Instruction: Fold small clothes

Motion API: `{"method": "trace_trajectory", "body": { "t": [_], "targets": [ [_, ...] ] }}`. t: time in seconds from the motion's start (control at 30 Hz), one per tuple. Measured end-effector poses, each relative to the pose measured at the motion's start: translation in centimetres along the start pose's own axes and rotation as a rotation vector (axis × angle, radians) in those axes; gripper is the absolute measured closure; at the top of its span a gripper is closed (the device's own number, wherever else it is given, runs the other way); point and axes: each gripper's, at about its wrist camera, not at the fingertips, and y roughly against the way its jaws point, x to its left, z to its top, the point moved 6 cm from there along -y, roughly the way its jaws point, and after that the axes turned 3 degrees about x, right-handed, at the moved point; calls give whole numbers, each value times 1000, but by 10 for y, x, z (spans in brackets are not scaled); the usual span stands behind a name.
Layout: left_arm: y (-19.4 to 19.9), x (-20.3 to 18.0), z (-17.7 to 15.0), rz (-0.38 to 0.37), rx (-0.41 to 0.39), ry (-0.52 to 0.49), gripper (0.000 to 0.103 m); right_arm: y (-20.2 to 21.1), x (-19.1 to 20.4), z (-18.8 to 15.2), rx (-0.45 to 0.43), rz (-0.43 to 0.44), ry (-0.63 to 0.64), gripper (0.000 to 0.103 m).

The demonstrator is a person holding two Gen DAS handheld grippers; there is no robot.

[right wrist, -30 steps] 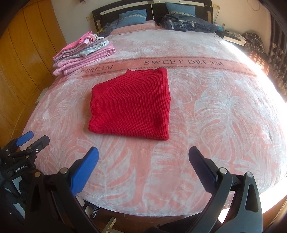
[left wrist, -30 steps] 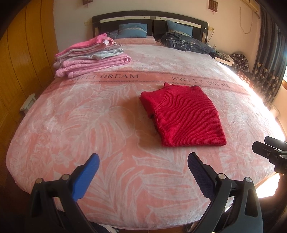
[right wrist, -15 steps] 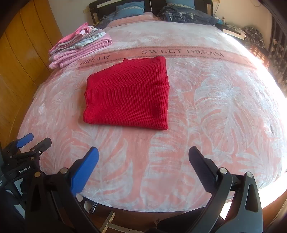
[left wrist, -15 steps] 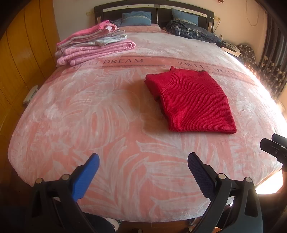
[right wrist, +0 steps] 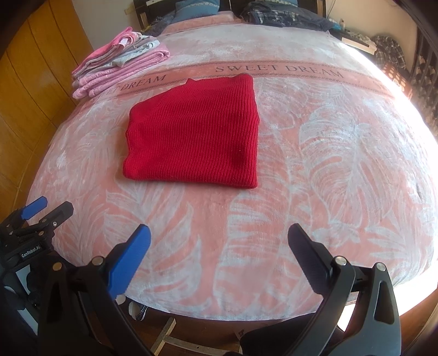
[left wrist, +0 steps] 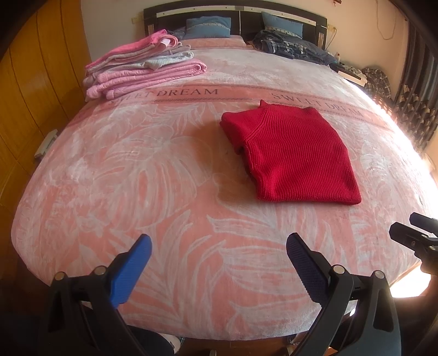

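- A red knitted sweater (left wrist: 293, 153) is seen folded into a flat, roughly square packet on the bed; it lies flat, and no gripper touches it.
- The sweater is placed near the middle of a pink blanket (left wrist: 137, 178) with a white leaf pattern, and its far edge is just at the band where "SWEET DREAM" is printed.
- The left gripper (left wrist: 219, 263) is held above the near edge of the bed. Its jaws are spread wide apart and nothing is kept between them; one blue pad (left wrist: 131, 273) is lit and the other one is in shadow.
- The right gripper (right wrist: 219, 252) is also held over the near edge, with jaws wide apart and nothing between them. It is well apart from the sweater (right wrist: 194, 134).
- In the right wrist view, the left gripper (right wrist: 32, 219) is seen at the lower left, beside the bed edge; from this side its jaw state cannot be told.
- A stack of folded pink and grey clothes (left wrist: 142, 71) is placed at the far left corner of the blanket, well apart from the sweater.
- At the head of the bed, blue pillows (left wrist: 208, 27) and a dark checked cloth (left wrist: 290, 48) are seen before a dark headboard (left wrist: 235, 12).
- A wooden wall (left wrist: 30, 90) is seen on the left, and strong light falls on the right edge of the bed.
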Motion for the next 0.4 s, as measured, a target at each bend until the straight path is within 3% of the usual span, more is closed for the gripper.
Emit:
{"method": "trace_trajectory", "body": {
  "t": [0.4],
  "targets": [
    [-1,0,0,4,-4,-1,4,-6,-5,-1,25,6,-27,3]
  ]
}}
